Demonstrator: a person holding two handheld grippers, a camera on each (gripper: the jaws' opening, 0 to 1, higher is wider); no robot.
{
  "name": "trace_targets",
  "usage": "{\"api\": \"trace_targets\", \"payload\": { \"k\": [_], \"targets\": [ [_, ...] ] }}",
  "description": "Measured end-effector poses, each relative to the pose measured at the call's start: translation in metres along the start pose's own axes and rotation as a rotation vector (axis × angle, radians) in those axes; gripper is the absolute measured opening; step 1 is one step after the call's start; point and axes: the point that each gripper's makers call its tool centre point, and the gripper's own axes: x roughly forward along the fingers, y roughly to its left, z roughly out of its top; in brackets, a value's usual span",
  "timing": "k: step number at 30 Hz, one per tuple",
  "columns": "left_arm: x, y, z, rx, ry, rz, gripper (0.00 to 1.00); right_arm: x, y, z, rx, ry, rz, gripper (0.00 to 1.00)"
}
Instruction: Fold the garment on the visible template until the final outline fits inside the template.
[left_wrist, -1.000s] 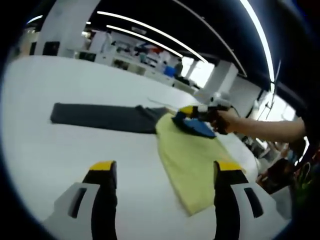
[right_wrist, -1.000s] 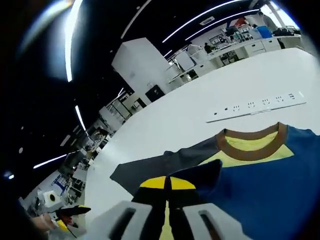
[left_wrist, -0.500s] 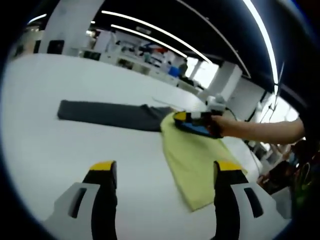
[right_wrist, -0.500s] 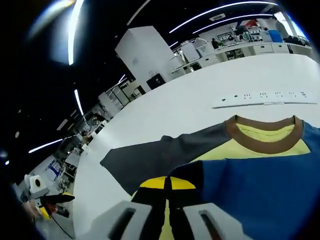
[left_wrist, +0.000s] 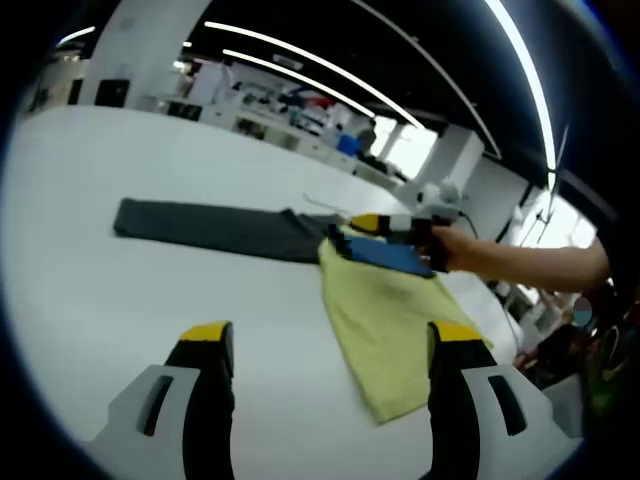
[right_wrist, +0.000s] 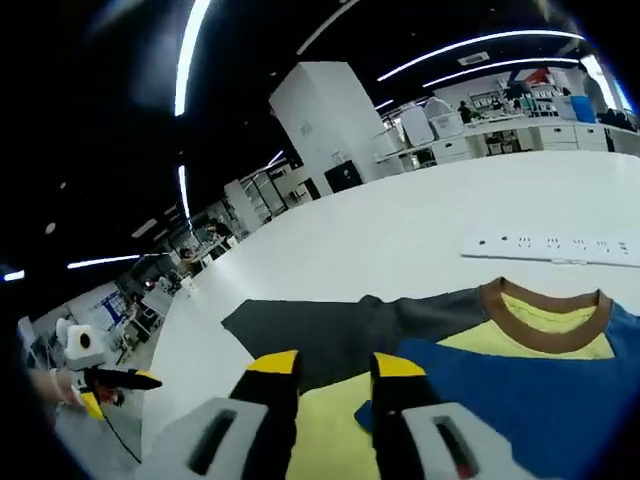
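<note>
Left gripper view: the left gripper (left_wrist: 325, 345) hangs over the white table (left_wrist: 90, 230) with its jaws spread wide and nothing between them. Ahead lies the garment (left_wrist: 385, 320), yellow body toward the camera, its dark grey sleeve (left_wrist: 210, 228) stretched flat across the table. At the collar end the right gripper (left_wrist: 352, 225), in a person's hand (left_wrist: 452, 248), sits low over a folded blue panel (left_wrist: 385, 255). No template outline can be made out from here; the blur may hide it.

Right gripper view: the right gripper's jaws stand a little apart just above the blue panel's corner (right_wrist: 395, 365), apparently released, with no cloth seen between them. The brown collar (right_wrist: 545, 312) lies beyond, and a white power strip (right_wrist: 550, 246) sits well behind it.

Judging by this, the blue fold is laid. To do the step well, flatten that edge before lifting away, then bring the long sleeve in over the body with both tools, keeping the crease straight and the whole shirt on the table.
</note>
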Motion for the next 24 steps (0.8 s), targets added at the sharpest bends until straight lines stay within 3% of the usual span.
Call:
{"api": "trace_targets", "payload": {
  "k": [12,24],
  "targets": [
    [0.008,-0.004,0.008,0.028,-0.001,-0.028,0.76,-0.041,-0.021,0.000,-0.118,-0.002,-0.048,0.99],
    [0.015,-0.006,0.016,0.059,0.000,-0.049,0.76,-0.070,-0.035,-0.004,-0.120,0.001,-0.094,1.00]
  ]
}}
